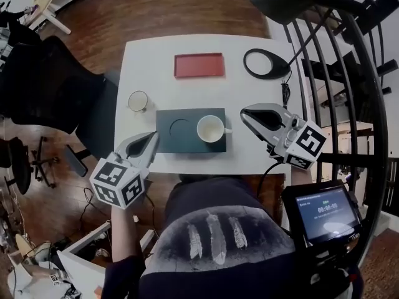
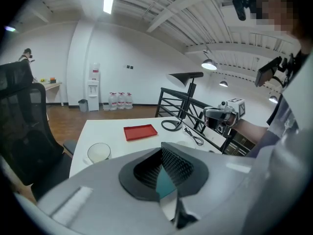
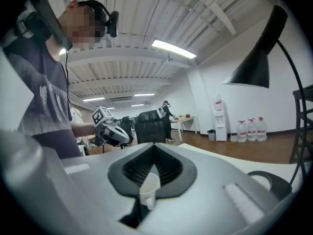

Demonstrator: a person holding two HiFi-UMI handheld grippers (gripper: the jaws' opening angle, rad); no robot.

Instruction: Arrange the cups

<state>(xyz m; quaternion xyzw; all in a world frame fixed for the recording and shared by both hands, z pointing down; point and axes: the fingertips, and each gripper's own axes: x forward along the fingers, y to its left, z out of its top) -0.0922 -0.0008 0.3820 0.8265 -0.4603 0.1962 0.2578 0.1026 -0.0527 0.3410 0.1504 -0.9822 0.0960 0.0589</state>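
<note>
Ref dark tray (image 1: 187,144): white mug (image 1: 210,129) on its right half, handle toward right gripper (image 1: 245,113) just off that side. Glass cup (image 1: 138,101) off tray's left, nearer left gripper (image 1: 153,137). Both jaw pairs closed, empty.

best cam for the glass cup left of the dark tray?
Head view: the glass cup shows whole from above, on the white table, apart from the dark tray. The left gripper view catches it small and from the side. The right gripper view doesn't show it.
</note>
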